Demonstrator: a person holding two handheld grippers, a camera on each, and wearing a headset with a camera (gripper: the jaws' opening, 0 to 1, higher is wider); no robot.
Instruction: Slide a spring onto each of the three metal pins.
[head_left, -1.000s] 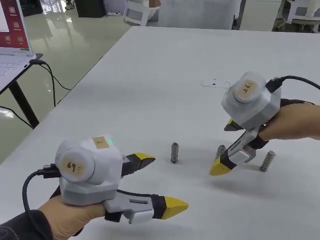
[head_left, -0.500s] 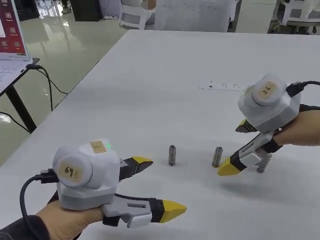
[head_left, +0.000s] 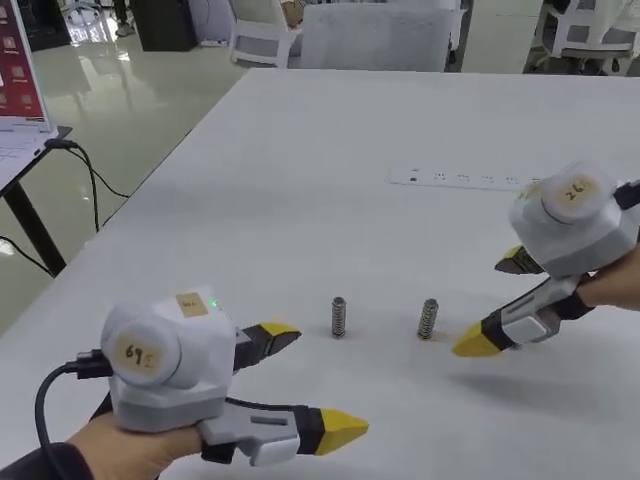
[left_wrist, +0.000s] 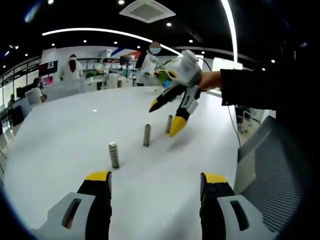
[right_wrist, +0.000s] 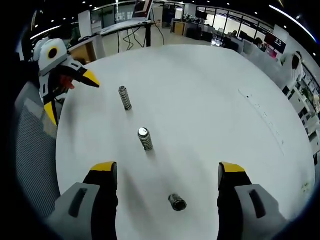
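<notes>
left hand-held gripper (head_left: 318, 380) wide open, empty, right hand-held gripper (head_left: 488, 305) likewise, first spring (head_left: 338, 317), second spring (head_left: 428, 319), third spring (left_wrist: 169, 123) upright in row on white tabletop (head_left: 300, 180)

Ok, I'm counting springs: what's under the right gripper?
A spring stands on the table beneath the right gripper, between its open jaws. Its coils hide any pin inside.

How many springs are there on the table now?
3, in a row on the table: near spring just ahead of the right gripper, middle spring beyond it, far spring nearest the left gripper. In the head view the right gripper covers one.
</notes>
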